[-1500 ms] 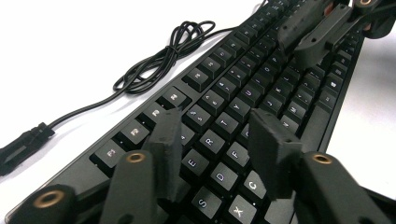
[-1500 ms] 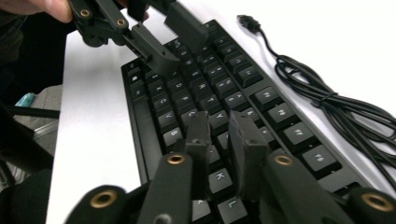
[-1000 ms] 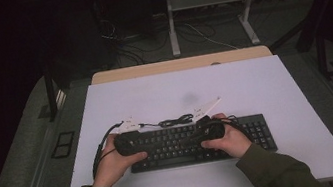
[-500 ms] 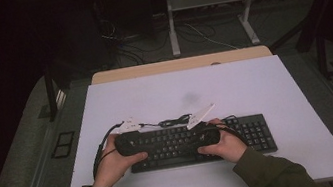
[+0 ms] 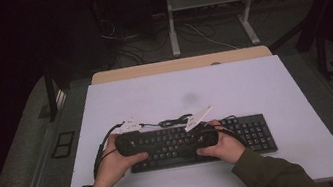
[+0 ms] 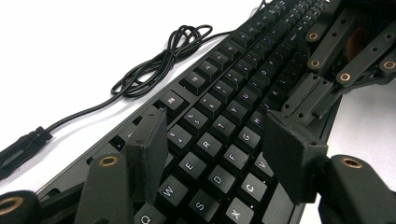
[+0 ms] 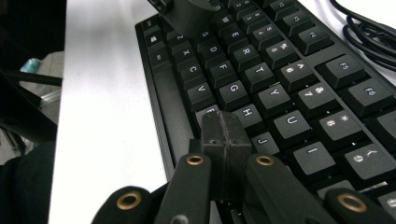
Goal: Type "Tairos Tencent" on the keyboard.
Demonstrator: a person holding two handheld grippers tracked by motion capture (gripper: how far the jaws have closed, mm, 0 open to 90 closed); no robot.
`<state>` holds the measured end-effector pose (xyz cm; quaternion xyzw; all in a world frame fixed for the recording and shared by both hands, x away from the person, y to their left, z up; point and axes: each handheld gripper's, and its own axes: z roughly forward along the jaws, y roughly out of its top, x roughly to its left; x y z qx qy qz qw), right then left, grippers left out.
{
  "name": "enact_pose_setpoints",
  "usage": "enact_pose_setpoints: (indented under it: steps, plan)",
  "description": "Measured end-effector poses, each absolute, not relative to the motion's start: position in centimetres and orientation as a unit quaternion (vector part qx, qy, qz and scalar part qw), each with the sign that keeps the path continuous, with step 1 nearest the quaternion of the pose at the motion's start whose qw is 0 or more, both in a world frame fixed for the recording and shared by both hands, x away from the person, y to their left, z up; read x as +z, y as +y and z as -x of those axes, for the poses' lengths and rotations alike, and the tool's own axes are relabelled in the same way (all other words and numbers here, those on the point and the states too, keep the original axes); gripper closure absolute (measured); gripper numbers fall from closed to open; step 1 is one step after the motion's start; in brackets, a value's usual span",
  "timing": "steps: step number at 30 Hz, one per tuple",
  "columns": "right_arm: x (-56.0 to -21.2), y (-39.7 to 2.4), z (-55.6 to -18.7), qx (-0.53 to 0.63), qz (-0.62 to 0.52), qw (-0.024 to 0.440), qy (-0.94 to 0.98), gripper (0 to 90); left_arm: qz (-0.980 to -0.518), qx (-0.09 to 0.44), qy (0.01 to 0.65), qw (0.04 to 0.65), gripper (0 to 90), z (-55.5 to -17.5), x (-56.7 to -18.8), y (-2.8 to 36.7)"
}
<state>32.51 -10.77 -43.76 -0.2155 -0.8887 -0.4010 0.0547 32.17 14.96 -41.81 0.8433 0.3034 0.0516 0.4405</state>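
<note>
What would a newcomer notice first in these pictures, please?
A black keyboard lies near the front edge of the white table, with both grippers over its keys. The right gripper is shut with its tip over the middle letter keys; the left gripper stands open above the left-hand letters. A coiled cable lies behind.
</note>
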Motion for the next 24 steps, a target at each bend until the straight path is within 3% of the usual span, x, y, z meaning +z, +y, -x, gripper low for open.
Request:
enact_pose_setpoints:
  steps: [14,24]
  plan:
    - [-43.3,-11.0,-32.6,-0.414,0.217,0.050,-0.883,87.4,-0.843,0.053,0.306,0.440,39.8,-32.2,-41.8,15.0]
    - [-42.8,-11.6,-32.8,-0.435,0.223,0.047,-0.871,72.6,-0.842,0.055,0.304,0.442,40.0,-32.2,-41.7,15.0]
